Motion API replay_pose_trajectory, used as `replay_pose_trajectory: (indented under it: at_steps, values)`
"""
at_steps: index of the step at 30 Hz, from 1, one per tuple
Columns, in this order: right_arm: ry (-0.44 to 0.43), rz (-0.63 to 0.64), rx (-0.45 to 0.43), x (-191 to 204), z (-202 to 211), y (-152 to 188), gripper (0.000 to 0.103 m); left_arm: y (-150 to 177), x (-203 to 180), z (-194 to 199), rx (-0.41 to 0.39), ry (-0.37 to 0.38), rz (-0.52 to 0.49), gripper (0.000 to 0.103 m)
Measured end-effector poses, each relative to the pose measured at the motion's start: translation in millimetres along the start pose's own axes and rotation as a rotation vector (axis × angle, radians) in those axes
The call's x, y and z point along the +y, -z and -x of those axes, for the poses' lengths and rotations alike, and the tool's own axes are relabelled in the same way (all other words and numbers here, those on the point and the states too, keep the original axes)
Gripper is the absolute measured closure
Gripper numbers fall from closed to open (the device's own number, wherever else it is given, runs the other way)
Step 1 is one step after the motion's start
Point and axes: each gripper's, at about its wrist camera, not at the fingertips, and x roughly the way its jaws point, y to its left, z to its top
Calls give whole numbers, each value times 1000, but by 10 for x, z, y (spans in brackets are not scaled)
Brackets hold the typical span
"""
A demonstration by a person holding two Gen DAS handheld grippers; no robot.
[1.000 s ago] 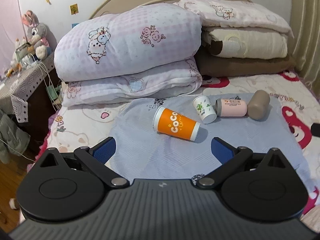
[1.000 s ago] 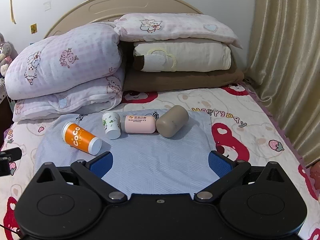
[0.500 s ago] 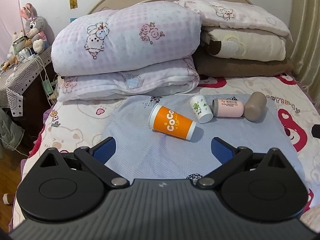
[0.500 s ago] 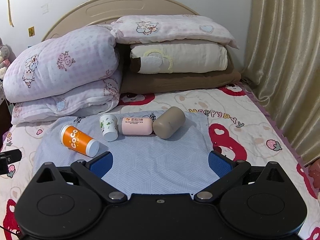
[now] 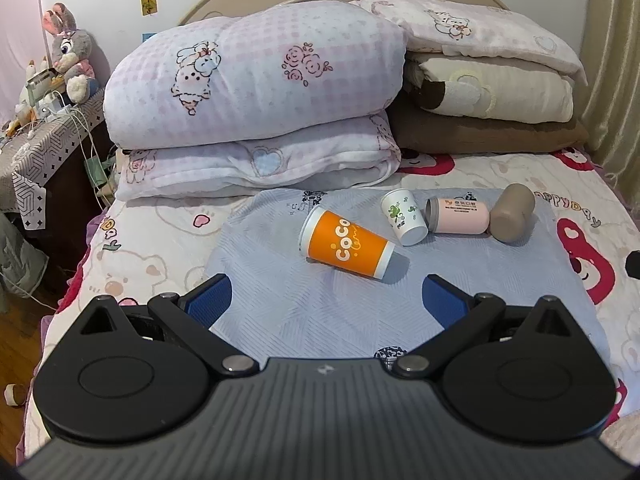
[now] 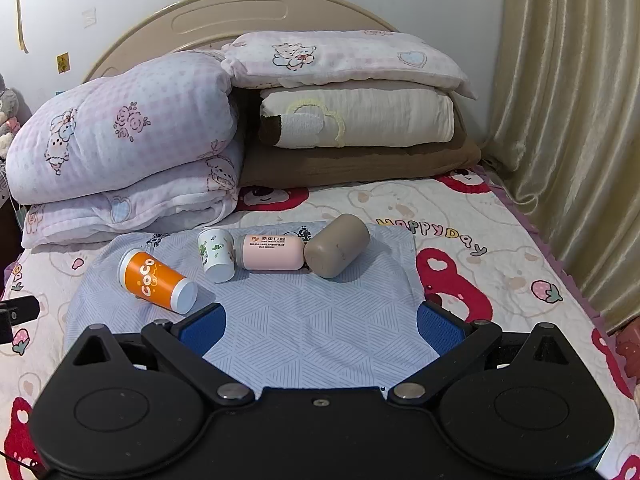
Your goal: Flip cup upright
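Four cups lie on their sides on a pale blue mat [image 5: 280,280] on the bed: an orange "CoCo" cup [image 5: 346,244], a small white cup with green prints [image 5: 402,218], a pink cup [image 5: 458,216] and a taupe cup [image 5: 512,212]. They also show in the right wrist view: orange [image 6: 156,282], white [image 6: 216,254], pink [image 6: 272,252], taupe [image 6: 336,250]. My left gripper [image 5: 326,300] is open and empty, just short of the orange cup. My right gripper [image 6: 320,324] is open and empty, short of the row.
Folded quilts [image 5: 256,92] and stacked pillows [image 6: 352,120] fill the head of the bed behind the cups. A bedside table with toys and cables [image 5: 44,92] stands left. Curtains [image 6: 568,120] hang right. The left gripper's edge [image 6: 16,314] shows at the right view's left.
Both grippers have drifted slightly; the cups sit a little lower and more central in the left view. No cup has moved. Both grippers stay open.
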Motion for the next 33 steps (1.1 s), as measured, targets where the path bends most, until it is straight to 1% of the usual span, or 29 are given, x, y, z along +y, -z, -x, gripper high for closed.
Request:
replay_pose_trajectory:
  at_steps: [17,25,33]
  values:
    - [-1,3,-4,8,6,27,0,5,-4,31,-4,0,-5,0]
    - [-21,29,-16,80,47,53,0,33,10,-8,11,6,-7,0]
    - [-46,59,-18,129,4,43,0,15,62,-86,22,23,-2,0]
